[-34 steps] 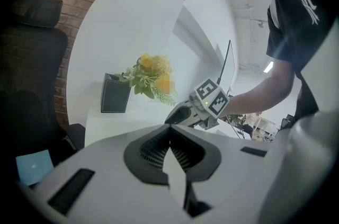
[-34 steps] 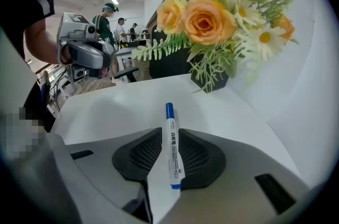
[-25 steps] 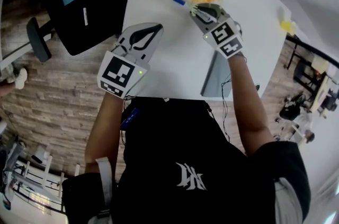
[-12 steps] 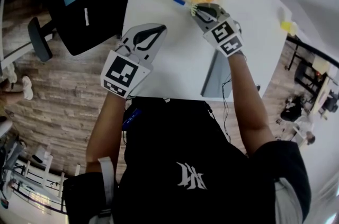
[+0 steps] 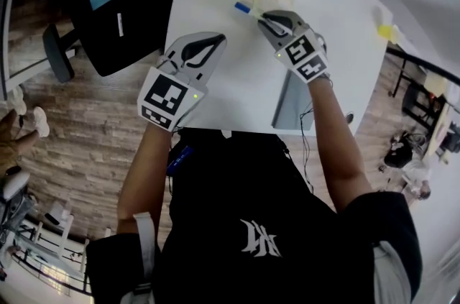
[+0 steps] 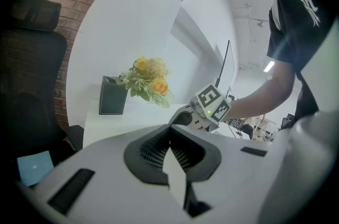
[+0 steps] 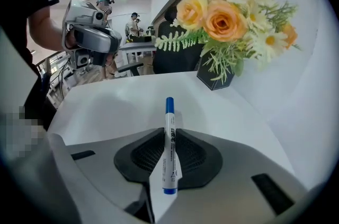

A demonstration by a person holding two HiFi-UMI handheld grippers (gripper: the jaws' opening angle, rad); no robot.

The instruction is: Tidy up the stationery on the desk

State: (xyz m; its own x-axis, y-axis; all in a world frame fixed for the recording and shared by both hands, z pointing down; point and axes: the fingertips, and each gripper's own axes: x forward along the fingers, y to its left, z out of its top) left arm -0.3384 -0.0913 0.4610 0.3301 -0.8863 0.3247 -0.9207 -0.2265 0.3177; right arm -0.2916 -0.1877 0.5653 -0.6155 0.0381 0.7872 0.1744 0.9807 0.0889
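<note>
My right hand-held gripper (image 5: 264, 19) sits in the upper middle of the head view, tilted down at the white tabletop (image 5: 237, 80). Its jaws have just been closing. In its own view the marker (image 7: 169, 149) stands between the ribbed pads, which have narrowed onto its white barrel. The blue cap points up the frame toward the flowers (image 7: 233, 21), and the blue tail end pokes out toward me at the lower middle. I judge the grip is made but the lift has not begun. Whether the marker is already clear of the surface, I cannot tell.

My left hand-held gripper (image 5: 208, 44) hangs over the tabletop's left edge, jaws pressed together with nothing in them.

To do this step well, I should keep the squeeze steady. The barrel is round and smooth, and held by a narrow band it could roll or pivot between the pads. The grip falls near mid-barrel, which should keep the ends balanced. I would raise it straight up before carrying it anywhere, so the cap neither drags on the tabletop nor snags the leaves just beyond it. A dark square pot (image 7: 214, 77) sits at the foot of the flowers, but I cannot tell whether it takes pens. The left hand-held gripper is best kept out of the path.
</note>
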